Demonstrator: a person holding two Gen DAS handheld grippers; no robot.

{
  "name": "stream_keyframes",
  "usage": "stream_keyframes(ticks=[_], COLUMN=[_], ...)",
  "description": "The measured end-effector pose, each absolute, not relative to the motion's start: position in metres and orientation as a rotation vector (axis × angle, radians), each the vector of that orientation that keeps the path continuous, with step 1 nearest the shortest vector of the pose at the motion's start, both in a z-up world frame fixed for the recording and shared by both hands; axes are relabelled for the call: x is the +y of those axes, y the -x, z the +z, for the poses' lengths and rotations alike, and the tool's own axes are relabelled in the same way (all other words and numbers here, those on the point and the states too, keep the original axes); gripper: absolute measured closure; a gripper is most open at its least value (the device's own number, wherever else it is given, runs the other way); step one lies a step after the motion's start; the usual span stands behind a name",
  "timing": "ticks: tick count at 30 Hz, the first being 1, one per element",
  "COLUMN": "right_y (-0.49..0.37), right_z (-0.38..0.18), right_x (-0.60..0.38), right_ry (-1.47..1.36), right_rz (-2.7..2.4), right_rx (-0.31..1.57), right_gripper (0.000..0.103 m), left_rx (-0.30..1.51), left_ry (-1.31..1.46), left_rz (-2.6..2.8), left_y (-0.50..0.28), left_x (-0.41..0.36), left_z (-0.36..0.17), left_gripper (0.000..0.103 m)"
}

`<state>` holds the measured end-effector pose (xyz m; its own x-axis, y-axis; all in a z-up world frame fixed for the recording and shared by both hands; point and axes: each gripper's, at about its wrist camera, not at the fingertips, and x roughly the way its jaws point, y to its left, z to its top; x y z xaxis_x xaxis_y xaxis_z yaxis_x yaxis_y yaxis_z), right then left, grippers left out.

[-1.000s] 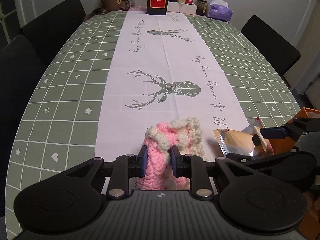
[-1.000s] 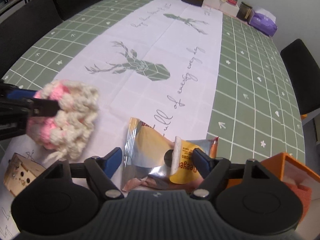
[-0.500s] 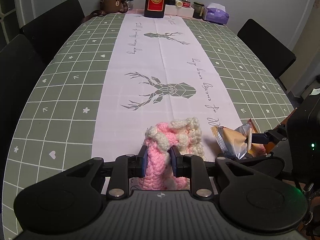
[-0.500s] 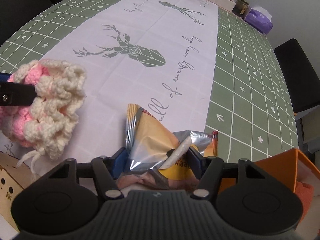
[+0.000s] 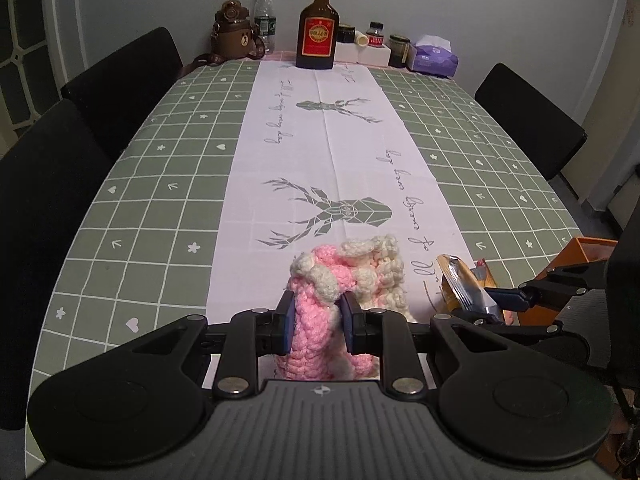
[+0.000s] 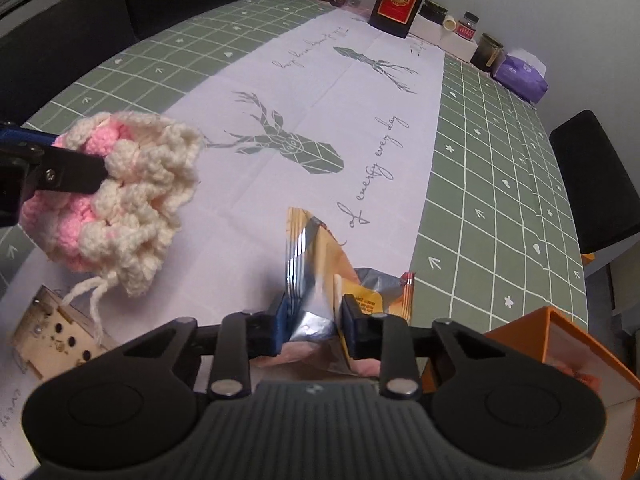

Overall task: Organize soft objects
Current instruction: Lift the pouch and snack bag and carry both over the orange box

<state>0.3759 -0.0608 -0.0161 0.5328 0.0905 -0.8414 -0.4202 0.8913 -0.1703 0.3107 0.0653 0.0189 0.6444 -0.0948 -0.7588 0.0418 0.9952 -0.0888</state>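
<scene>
Both grips count: left gripper [image 5: 316, 322] jaws pinch the crocheted pouch [image 5: 348, 276]; right gripper [image 6: 314, 326] jaws, just closing, clamp the foil packet [image 6: 316, 264]. Lift them steadily towards the orange box [image 6: 560, 344] at lower right, clear of the bench [image 6: 500, 184].

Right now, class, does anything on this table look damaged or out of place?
The foil snack packet is crumpled and squashed in the right gripper. Loose yarn trails from the pink-and-cream crochet piece held by the left gripper.
</scene>
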Motion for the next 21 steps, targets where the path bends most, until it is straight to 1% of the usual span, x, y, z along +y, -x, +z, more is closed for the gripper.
stream_keyframes(ticks=[6,12,17,21], right_y=[-0.350,-0.309,-0.266,-0.234], right_z=[0.019,0.072,0.114,0.129], right_x=[-0.057,-0.062,-0.079,-0.107], right_ry=[0.372,0.386,0.439,0.514], right_rz=[0.365,0.424,0.447,0.431], right_rx=[0.895,0.782,0.678,0.633], right_gripper=[0.081,0.082,0.083,0.082], left_rx=[0.800,0.725,0.654,0.615], left_ry=[0.064,0.063,0.047,0.020], left_rz=[-0.077,-0.126,-0.186,-0.275], left_y=[-0.291,-0.260,-0.229,-0.206], left_x=[0.066,0.056,0.038,0.011], left_z=[0.046,0.078,0.104,0.121], left_gripper=[0.077,0.077,0.077,0.077])
